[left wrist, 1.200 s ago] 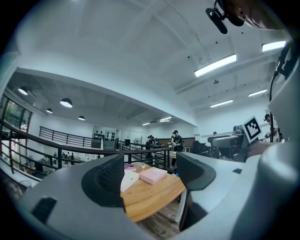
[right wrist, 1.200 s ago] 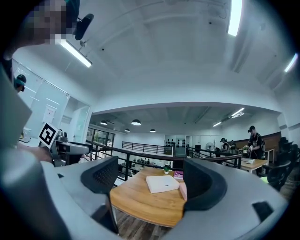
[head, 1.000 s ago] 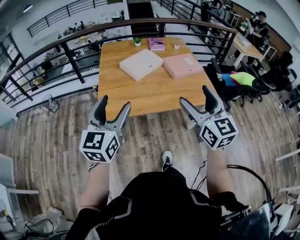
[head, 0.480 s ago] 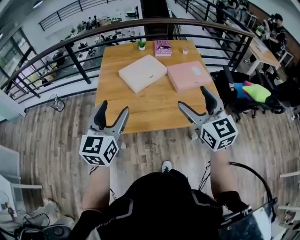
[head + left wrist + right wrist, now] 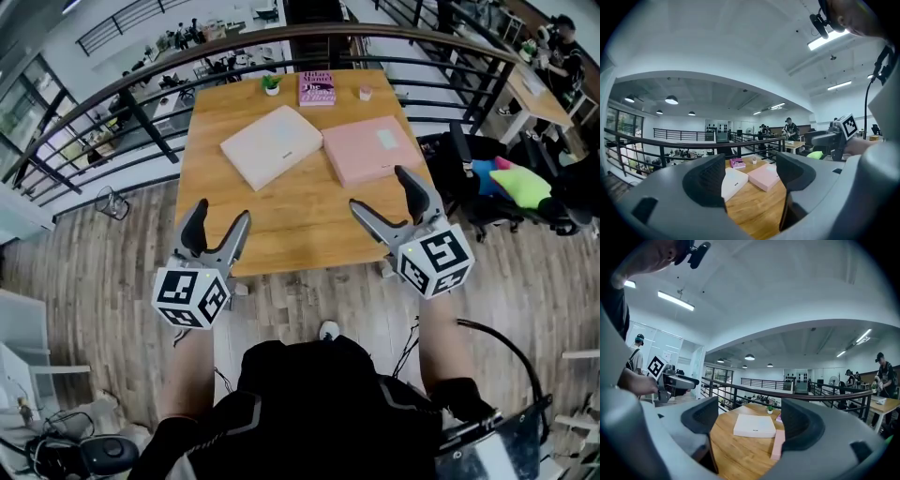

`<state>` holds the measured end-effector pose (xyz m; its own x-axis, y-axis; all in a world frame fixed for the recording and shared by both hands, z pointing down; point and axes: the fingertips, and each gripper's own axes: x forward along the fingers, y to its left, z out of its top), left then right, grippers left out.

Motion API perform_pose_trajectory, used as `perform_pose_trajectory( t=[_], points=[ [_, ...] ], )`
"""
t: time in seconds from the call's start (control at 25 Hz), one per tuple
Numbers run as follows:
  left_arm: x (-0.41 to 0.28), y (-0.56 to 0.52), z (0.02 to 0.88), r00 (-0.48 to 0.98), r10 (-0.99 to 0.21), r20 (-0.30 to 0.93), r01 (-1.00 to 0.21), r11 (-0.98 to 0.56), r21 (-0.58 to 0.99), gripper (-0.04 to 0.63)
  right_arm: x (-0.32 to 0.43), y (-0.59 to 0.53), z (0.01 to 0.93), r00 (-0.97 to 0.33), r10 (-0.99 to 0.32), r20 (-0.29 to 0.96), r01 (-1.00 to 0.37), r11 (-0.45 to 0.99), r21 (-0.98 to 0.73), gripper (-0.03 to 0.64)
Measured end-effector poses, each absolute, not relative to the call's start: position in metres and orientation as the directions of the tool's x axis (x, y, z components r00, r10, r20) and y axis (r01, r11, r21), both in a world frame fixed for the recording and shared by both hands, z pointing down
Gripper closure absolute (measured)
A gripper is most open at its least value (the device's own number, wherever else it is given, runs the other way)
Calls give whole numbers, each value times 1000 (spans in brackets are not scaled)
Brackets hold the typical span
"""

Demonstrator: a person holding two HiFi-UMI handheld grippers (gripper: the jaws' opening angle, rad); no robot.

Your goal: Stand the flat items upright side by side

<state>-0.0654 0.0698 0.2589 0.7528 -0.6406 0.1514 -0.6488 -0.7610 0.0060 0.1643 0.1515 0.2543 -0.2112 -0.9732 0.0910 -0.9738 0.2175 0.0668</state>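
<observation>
A white flat box (image 5: 272, 144) (image 5: 732, 181) (image 5: 755, 425) and a pink flat box (image 5: 371, 148) (image 5: 763, 177) (image 5: 777, 445) lie flat side by side on the wooden table (image 5: 291, 220). A pink book (image 5: 317, 89) (image 5: 737, 163) lies flat at the far edge. My left gripper (image 5: 217, 220) hovers open over the table's near left edge. Over the near right part, my right gripper (image 5: 382, 194) is open too. Both hold nothing and stand well short of the boxes.
A small potted plant (image 5: 272, 84) and a small cup (image 5: 365, 92) stand at the table's far edge. A black railing (image 5: 122, 103) curves round the far side. Office chairs with bright cloth (image 5: 520, 183) stand to the right; the floor is wood plank.
The table has come closer and lower in the head view as the person moved towards it. Both grippers now reach over its near edge, still open.
</observation>
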Motion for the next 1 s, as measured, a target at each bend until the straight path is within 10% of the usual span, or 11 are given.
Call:
perform_pose_trajectory(
  t=[1.0],
  points=[
    [-94,-136,318,763,-598,245,-612,-790,-24,250,139,-29,295,-210,-947,244,-958,249,143,198]
  ],
)
